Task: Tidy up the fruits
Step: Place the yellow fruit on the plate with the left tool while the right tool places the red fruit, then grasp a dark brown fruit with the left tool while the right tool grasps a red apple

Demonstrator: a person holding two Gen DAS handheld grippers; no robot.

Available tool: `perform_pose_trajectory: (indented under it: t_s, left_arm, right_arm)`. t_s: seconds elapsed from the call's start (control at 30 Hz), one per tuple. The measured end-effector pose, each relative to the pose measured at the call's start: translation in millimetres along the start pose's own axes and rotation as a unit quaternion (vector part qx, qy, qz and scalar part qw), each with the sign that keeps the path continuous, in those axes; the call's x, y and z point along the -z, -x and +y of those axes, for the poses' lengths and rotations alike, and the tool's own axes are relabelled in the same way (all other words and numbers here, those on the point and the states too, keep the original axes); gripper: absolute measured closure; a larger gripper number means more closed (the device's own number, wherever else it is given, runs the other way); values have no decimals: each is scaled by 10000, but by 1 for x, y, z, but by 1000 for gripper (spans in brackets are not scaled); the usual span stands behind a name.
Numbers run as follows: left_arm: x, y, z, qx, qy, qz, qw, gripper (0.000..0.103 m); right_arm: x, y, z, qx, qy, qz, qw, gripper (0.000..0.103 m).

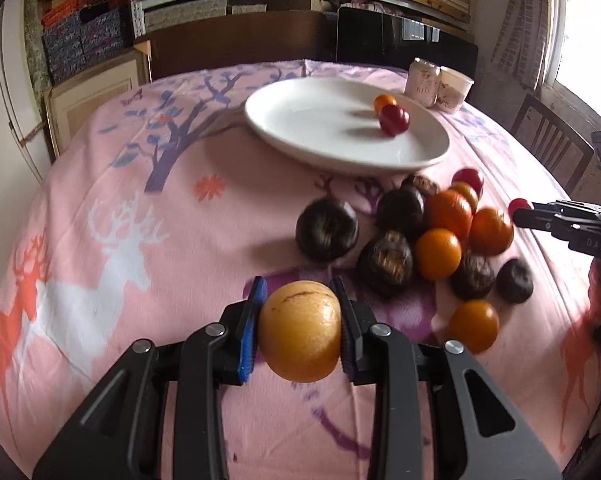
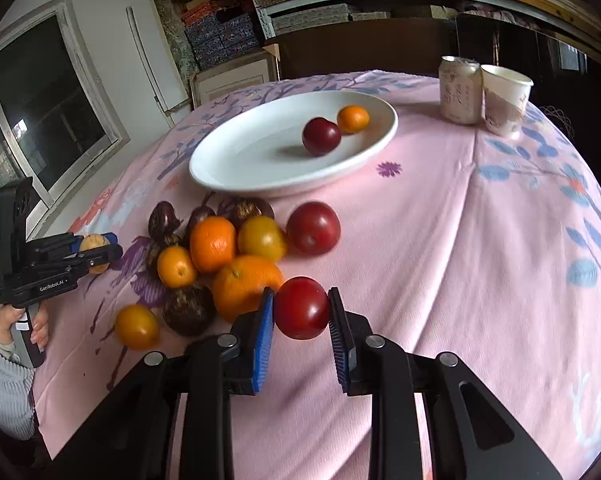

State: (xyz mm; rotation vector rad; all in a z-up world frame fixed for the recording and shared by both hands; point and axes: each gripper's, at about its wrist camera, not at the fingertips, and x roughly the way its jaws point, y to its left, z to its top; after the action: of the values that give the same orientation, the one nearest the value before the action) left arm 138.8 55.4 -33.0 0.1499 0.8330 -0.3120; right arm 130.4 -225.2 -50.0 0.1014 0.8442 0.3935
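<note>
1. Left gripper [image 1: 300, 320]: clamped on a tan-yellow round fruit [image 1: 299, 331], both pads flush against its sides. The fruit seems carried clear of the pink tablecloth [image 1: 120, 208]; contact with the cloth cannot be ruled out from this angle.
2. Right gripper [image 2: 300, 312]: holds a dark red plum [image 2: 301, 307] between its blue pads; the left pad touches the skin, the right pad is at or just off it.
3. Target, judged from the task: the white plate [image 1: 300, 148]. It lies ahead of both grippers, beyond the loose pile of fruit [image 1: 420, 232]. It already carries one red plum [image 2: 321, 136] and one small orange [image 2: 352, 119], touching, toward its far side.
4. Key relation, left: plate is straight ahead and slightly right of the finger line; the pile sits ahead-right, so a straight path passes just left of it.
5. Key relation, right: plate is ahead and slightly left; the pile is left of the fingers, a large orange [image 2: 246, 286] just beside the left pad. A second red plum [image 2: 313, 228] sits directly ahead, between gripper and plate.
6. Judgement: neither arm is clearly nearer. Both fruits are round, so no long axis matters. The near plate half is bare.
7. A can [image 2: 460, 90] and a paper cup [image 2: 504, 100] stand far ahead-right, well apart from the path.
</note>
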Motion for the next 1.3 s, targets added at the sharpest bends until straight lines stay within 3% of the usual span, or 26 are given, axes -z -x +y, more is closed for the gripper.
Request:
perform_pose_trajectory:
  t_s: [0.17,0.3,0.33,0.37,0.4,0.43,0.5,0.57,0.7,0.77,0.9,1.1,1.3]
  left_arm:
    - [-72,-23,-31,-111,-322,-435,9985,71]
    - [-105,-66,-35,-310,-180,-379,9986,70]
    - [-108,-75,-33,-354,-128,-348,9987,68]
    - [-109,-81,-31,-399,-56,-338,9986,60]
    - [-109,-85,-29,-408,6,-338,9986,48]
    - [-108,-86,-27,-386,16,-332,9987,43]
    - [-106,-82,-24,-434,-14,-435,9981,22]
    - [-102,-76,-20,-579,-36,-559,9968,12]
    - [-94,-67,-12,-698,-37,-623,9956,8]
    - [-90,-61,-8,-755,45,-663,9949,7]
    - [-77,-44,2,-903,177,-767,9928,7]
    - [-41,-33,8,-868,309,-579,9941,7]
    - [-26,-40,-2,-964,81,-408,9945,5]
  right_arm:
    - [-60,-19,14,37,103,-286,9995,76]
    - [-96,-50,10,170,-1,-284,9995,76]
    - [-100,-59,8,164,-44,-237,9996,76]
    - [-103,-65,5,136,-145,-241,9995,74]
    - [-103,-68,2,94,-233,-269,9993,66]
    - [-102,-71,2,69,-227,-240,9994,62]
    - [-100,-68,3,130,-120,-298,9994,60]
    - [-99,-63,1,163,-127,-390,9990,59]
    - [-92,-54,-2,234,-168,-468,9985,45]
    - [-85,-48,-2,375,-142,-498,9980,44]
    - [-70,-34,-7,402,-266,-599,9970,31]
    - [-49,-22,-26,506,-686,-602,9945,26]
    - [-35,-15,-31,464,-800,-653,9936,25]
